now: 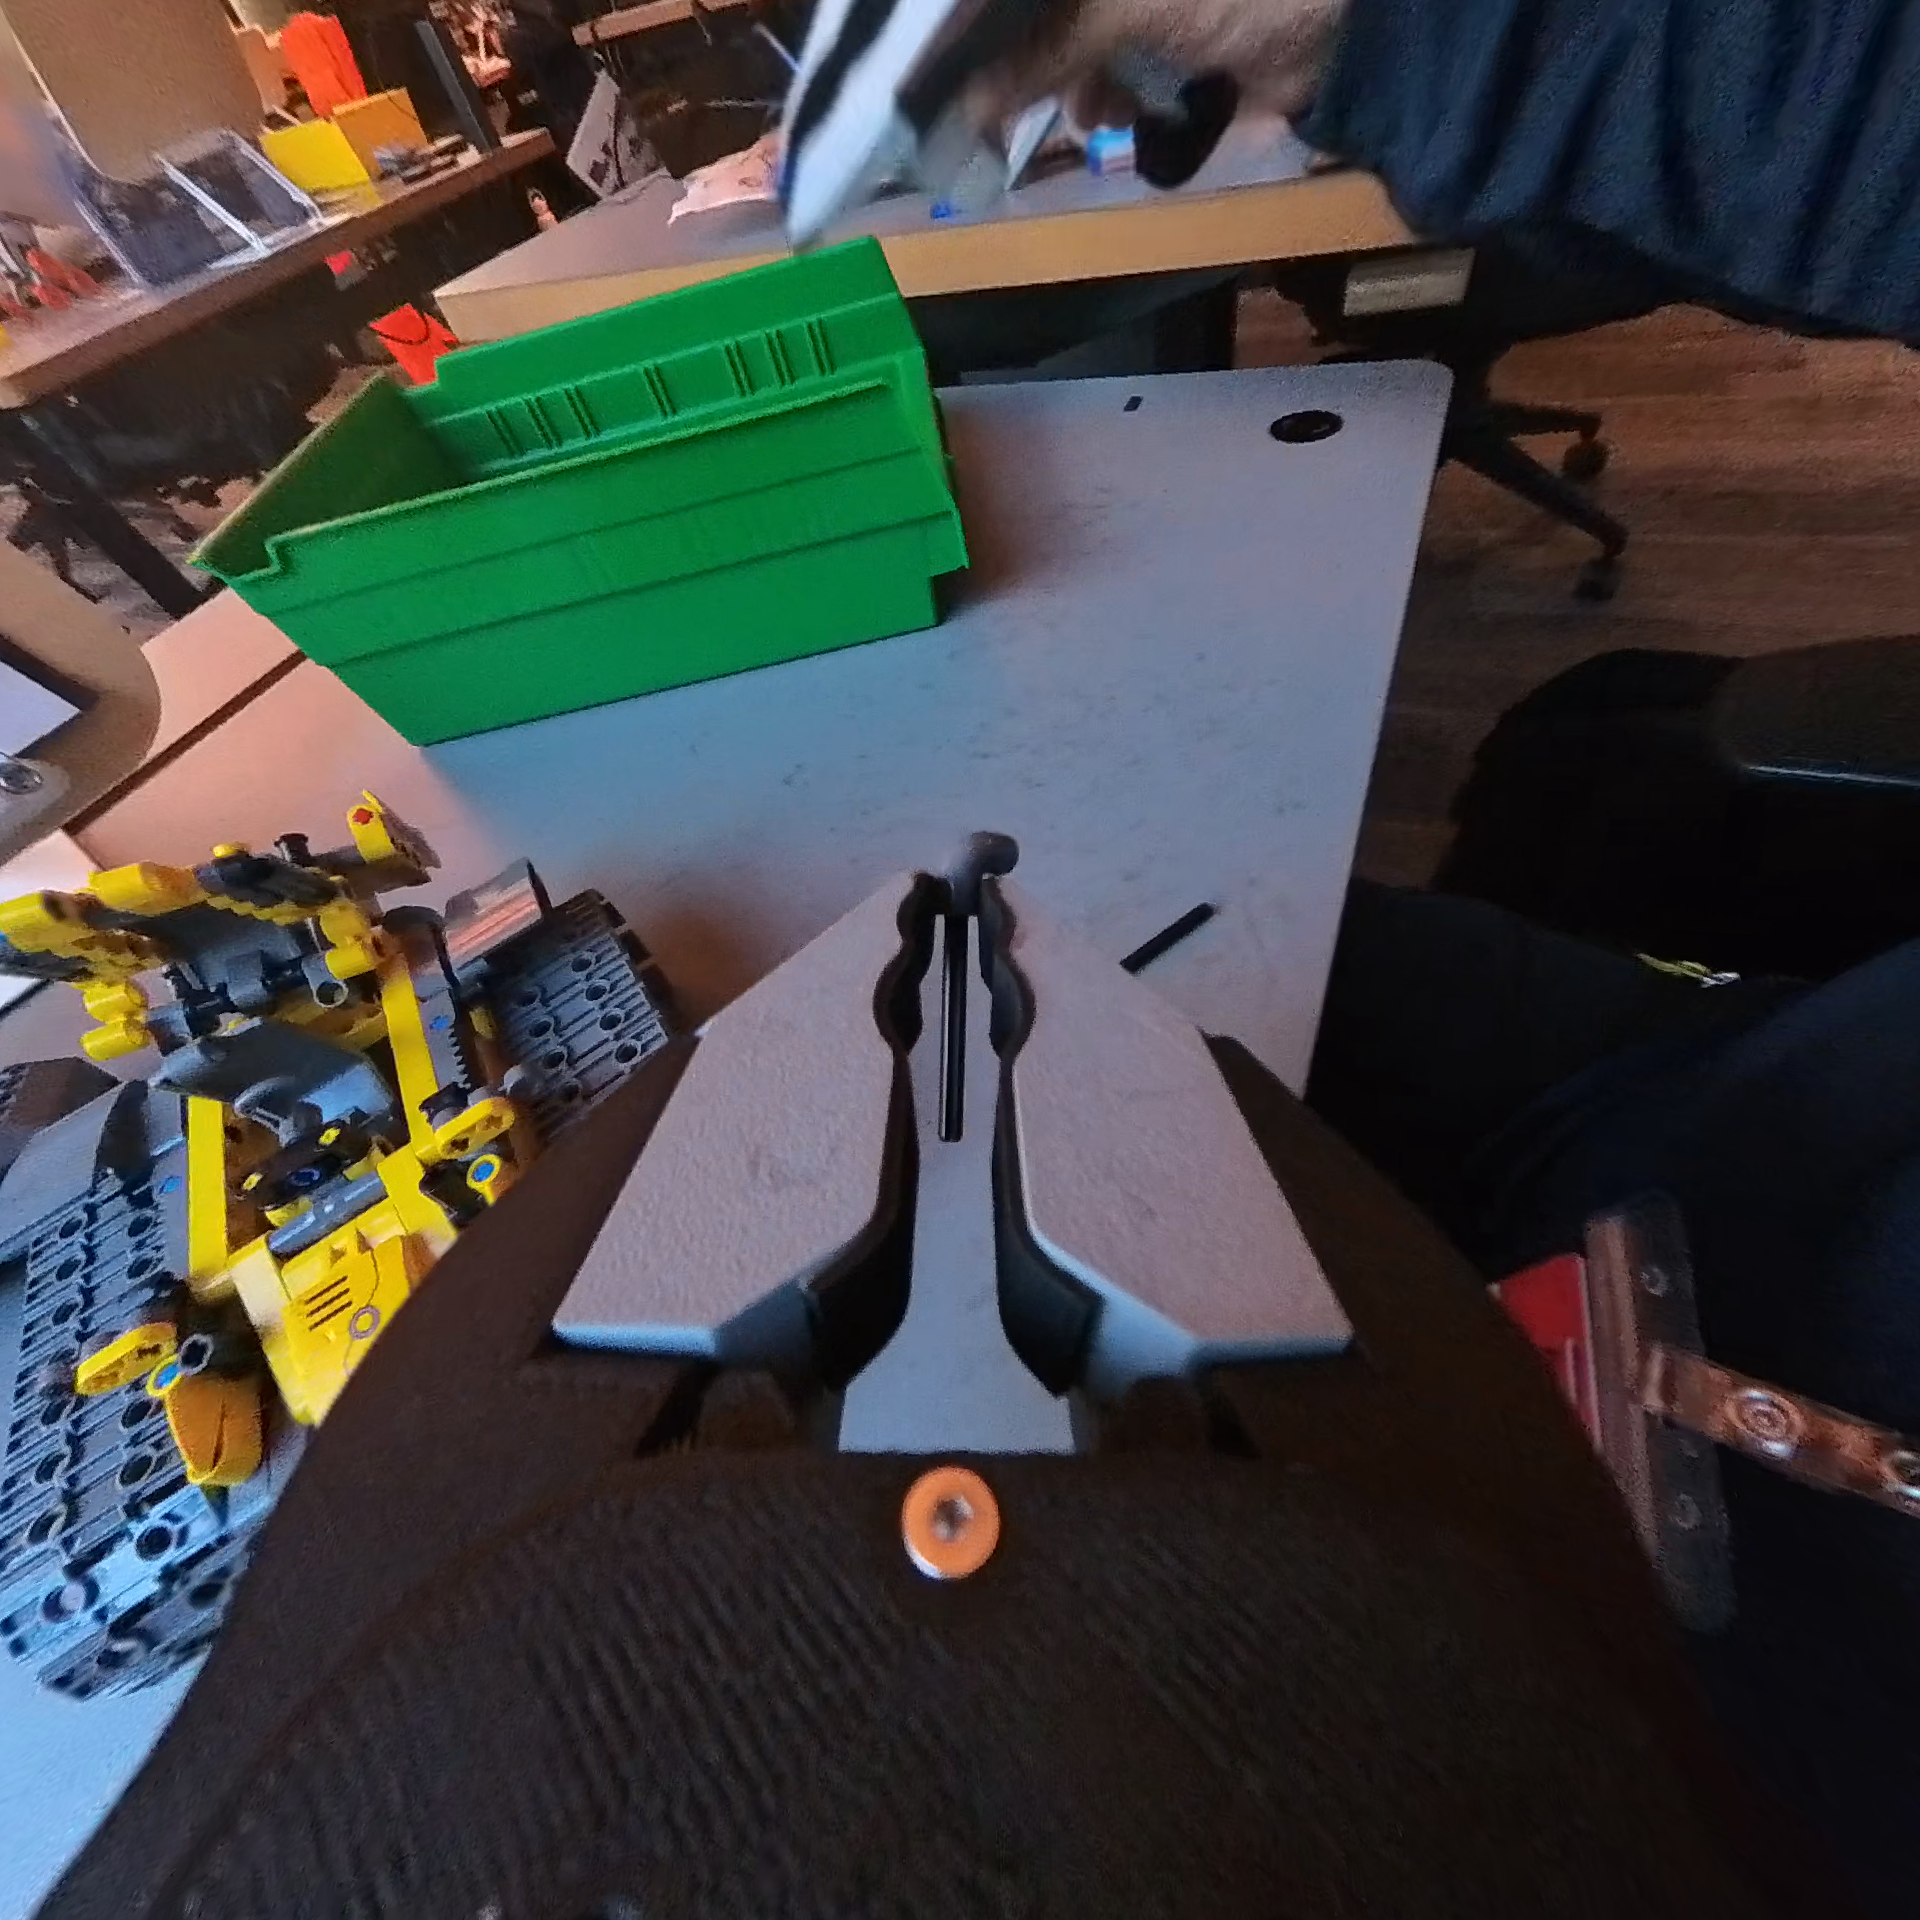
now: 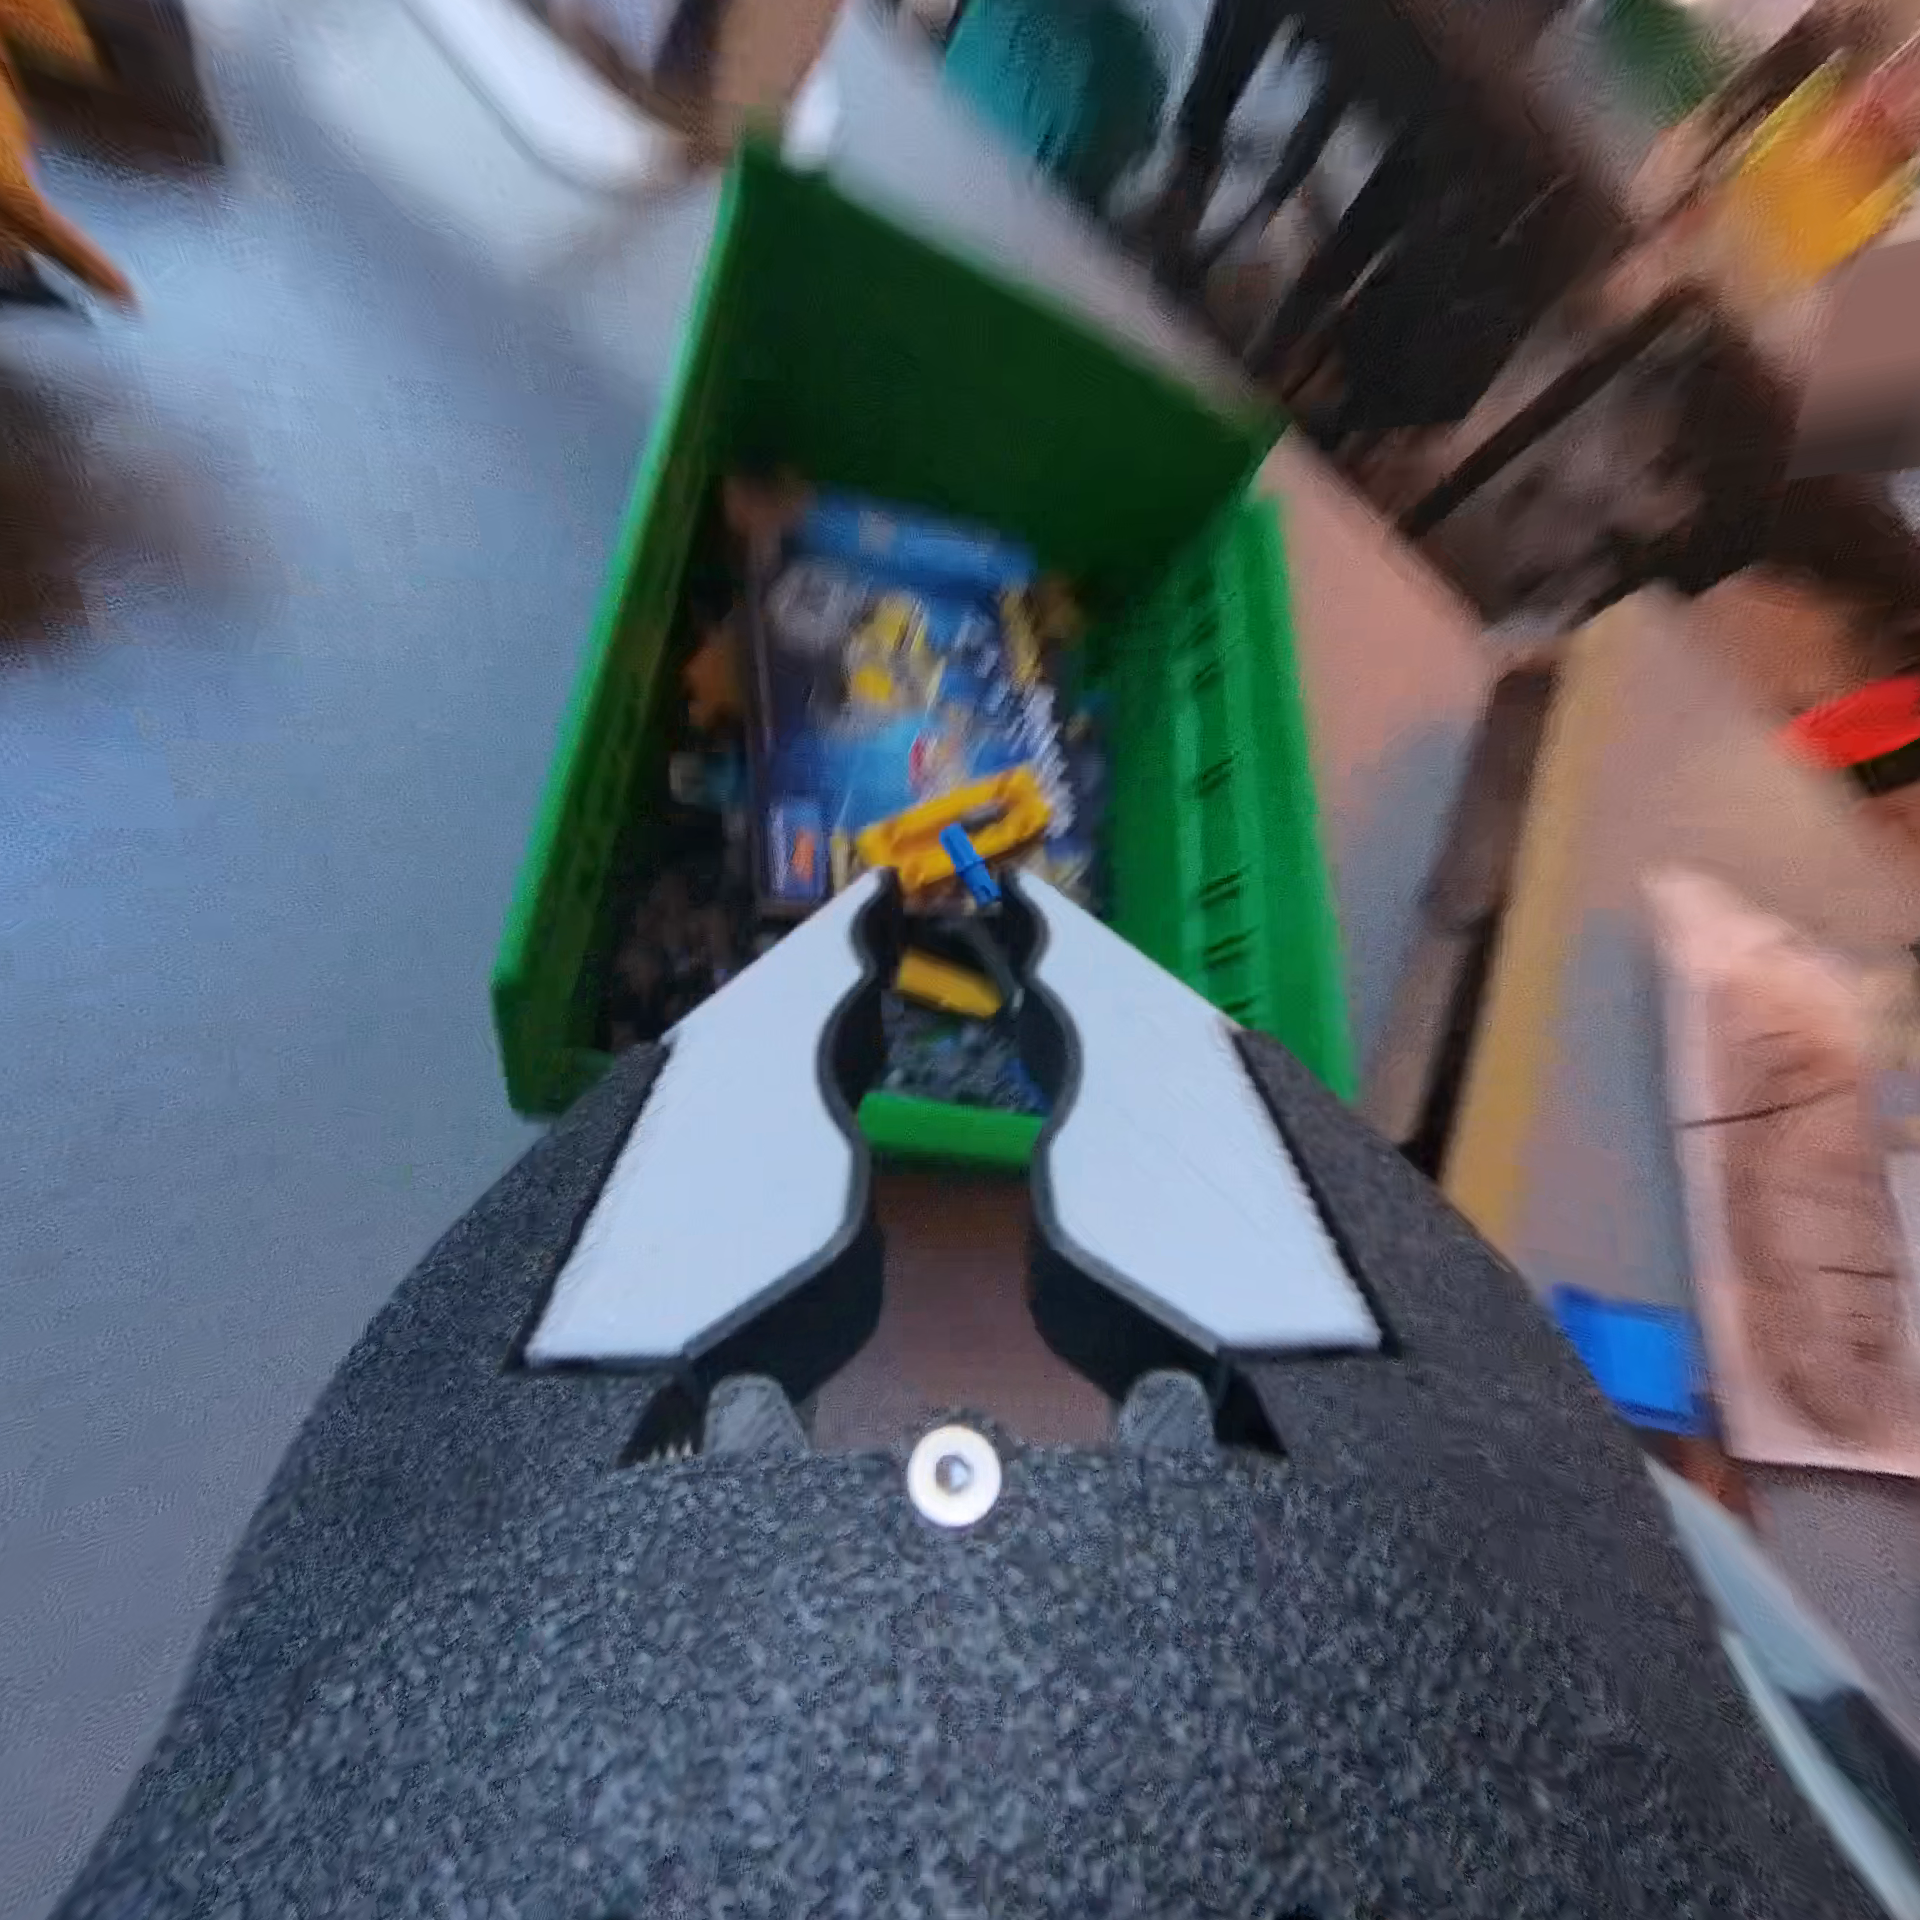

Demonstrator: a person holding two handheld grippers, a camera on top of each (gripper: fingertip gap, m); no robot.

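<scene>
We see our left gripper (image 1: 961, 883) clenched on a thin black axle (image 1: 953, 1023), a small dark connector at its far tip: light, stiff, slick, best pinched mid-shaft; our right gripper (image 2: 943, 883) grasps a yellow brick piece (image 2: 951, 831) over the green bin (image 2: 613, 665); the yellow tracked model (image 1: 281, 1122) stands left

ribbed matt green plastic bin (image 1: 623, 582), smooth scuffed pale grey tabletop (image 1: 1143, 675); glossy yellow-and-grey plastic brick vehicle (image 1: 291, 1091), grainy black gripper shell (image 2: 935, 1714)
</scene>
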